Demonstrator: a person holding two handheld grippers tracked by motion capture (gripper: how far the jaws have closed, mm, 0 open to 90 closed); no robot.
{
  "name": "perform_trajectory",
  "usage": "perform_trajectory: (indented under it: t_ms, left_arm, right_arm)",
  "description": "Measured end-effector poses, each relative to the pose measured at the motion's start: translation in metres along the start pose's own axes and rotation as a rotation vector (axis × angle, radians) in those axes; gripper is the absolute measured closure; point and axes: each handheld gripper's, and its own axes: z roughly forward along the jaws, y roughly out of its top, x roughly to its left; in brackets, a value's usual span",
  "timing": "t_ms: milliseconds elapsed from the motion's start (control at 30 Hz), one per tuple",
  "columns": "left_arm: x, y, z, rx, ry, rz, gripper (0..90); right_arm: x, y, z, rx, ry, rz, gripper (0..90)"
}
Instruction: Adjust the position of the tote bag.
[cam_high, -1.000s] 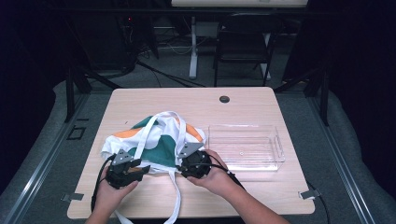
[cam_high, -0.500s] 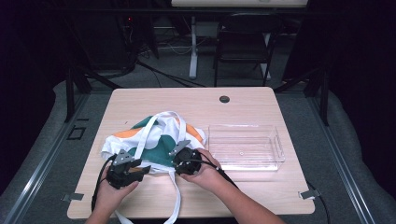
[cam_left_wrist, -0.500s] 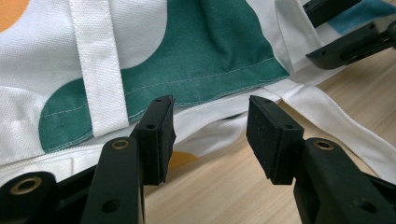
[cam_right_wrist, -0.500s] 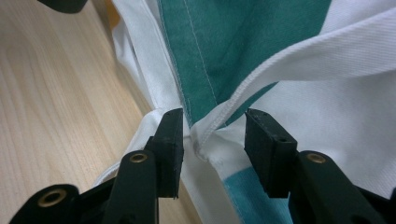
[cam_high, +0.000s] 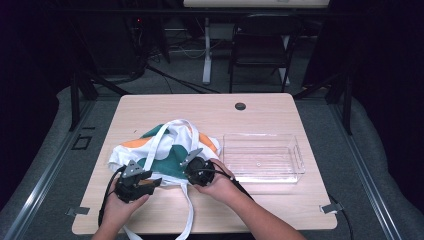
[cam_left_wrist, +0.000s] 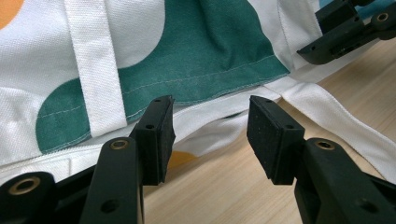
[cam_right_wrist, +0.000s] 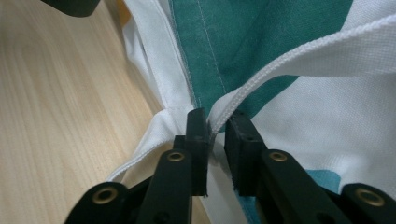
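Though crumpled: one bag (cam_high: 165, 150); two grippers

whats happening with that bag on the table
A person works on a white, green and orange tote bag lying on a wooden table. The right tool has its jaws nearly closed on a white strap at the bag's near edge. The left tool is open, just short of the hem, gripping nothing. A clear plastic bin sits to the right.
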Motion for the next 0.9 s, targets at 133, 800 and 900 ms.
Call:
perform_trajectory:
  t_ms: [133, 800, 900]
  left_arm:
    - [0.000, 0.000, 0.000, 0.000, 0.000, 0.000, 51.0]
    - [0.004, 0.000, -0.002, -0.021, 0.030, -0.007, 48.7]
    - [0.006, 0.000, -0.005, -0.045, 0.052, -0.016, 48.1]
  right_arm:
    - [0.000, 0.000, -0.001, 0.000, 0.012, 0.000, 85.7]
    - [0.002, 0.009, -0.039, -0.153, 0.015, 0.005, 87.6]
    - [0.000, 0.011, -0.044, -0.175, 0.013, 0.006, 87.6]
